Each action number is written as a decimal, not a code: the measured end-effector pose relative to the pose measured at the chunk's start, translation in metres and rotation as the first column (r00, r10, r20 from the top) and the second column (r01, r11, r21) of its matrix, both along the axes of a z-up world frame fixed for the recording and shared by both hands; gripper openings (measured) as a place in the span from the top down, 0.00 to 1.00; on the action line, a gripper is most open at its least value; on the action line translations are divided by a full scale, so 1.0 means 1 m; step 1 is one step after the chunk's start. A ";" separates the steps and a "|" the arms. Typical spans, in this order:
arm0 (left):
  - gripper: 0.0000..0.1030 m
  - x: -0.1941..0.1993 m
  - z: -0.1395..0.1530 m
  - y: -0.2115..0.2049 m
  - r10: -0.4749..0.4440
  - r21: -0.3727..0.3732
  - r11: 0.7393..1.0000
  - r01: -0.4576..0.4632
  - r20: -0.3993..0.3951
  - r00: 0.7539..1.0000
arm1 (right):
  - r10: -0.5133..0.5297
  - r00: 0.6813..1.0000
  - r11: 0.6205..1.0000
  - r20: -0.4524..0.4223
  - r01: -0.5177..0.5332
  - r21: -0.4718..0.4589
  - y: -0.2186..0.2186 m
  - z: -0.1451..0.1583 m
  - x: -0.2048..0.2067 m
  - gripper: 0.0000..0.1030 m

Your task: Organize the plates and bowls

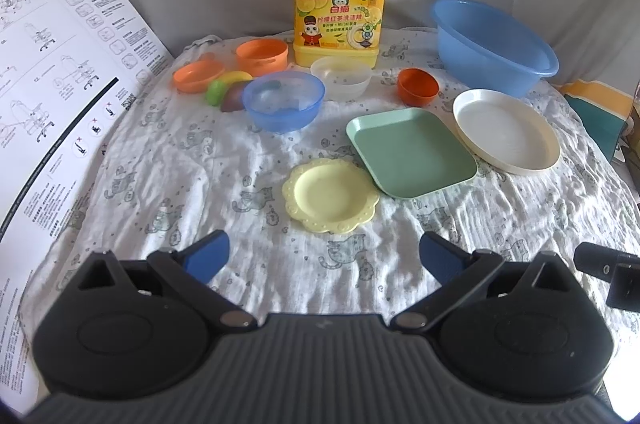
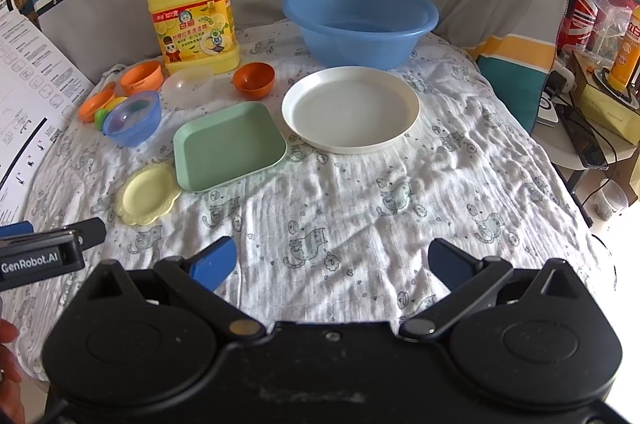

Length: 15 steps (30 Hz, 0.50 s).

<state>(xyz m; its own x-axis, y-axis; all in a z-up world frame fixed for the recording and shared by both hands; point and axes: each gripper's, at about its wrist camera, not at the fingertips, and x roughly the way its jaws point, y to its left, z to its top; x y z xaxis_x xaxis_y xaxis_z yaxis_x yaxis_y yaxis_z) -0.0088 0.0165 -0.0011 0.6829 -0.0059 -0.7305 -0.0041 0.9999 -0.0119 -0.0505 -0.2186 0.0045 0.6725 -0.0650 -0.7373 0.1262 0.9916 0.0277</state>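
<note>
Both pairs of blue-padded fingers stand spread wide with nothing between them; the left gripper (image 1: 324, 256) hangs over the near part of the cat-print cloth (image 1: 160, 160), just short of the scalloped yellow plate (image 1: 330, 196), and the right gripper (image 2: 332, 262) hovers over bare cloth toward the right, well short of the dishes. Beyond the yellow plate and touching its far right edge lies the square green plate (image 1: 412, 152); just to the right of that sits the round white plate (image 1: 506, 130), and behind it the large blue basin (image 1: 494, 46) stands near the back of the table. Small bowls cluster at the left rear: a translucent blue bowl (image 1: 284, 101) nearest; a clear bowl (image 1: 341, 77) just behind and to its right; a small dark-orange bowl (image 1: 418, 86) further right, apart from the others; an orange cup-like bowl (image 1: 262, 55) and a shallow orange dish (image 1: 198, 75) to the left. Between the orange dish and the blue bowl lie what look like toy fruit pieces (image 1: 228, 88), though the view is too soft to say which. A yellow detergent jug (image 1: 340, 0) with an orange pump stands upright behind the clear bowl; a printed instruction sheet (image 1: 52, 72) covers the left edge of the scene.
</note>
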 end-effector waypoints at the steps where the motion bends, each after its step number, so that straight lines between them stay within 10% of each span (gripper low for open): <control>1: 0.00 0.000 0.000 0.000 0.000 0.000 1.000 0.000 -0.001 1.000 | 0.000 1.000 1.000 -0.002 0.000 0.000 0.000 0.000 0.000 0.00; 15: 0.00 0.004 -0.005 -0.003 -0.011 0.013 1.000 0.011 -0.013 1.000 | -0.005 1.000 1.000 -0.013 0.005 0.003 -0.001 -0.003 0.004 0.00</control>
<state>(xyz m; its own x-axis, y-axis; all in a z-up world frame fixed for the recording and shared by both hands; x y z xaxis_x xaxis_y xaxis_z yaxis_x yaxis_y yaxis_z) -0.0043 0.0130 -0.0057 0.6735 -0.0041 -0.7392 0.0072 1.0000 0.0010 -0.0466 -0.2198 0.0018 0.6625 -0.0661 -0.7461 0.1317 0.9909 0.0292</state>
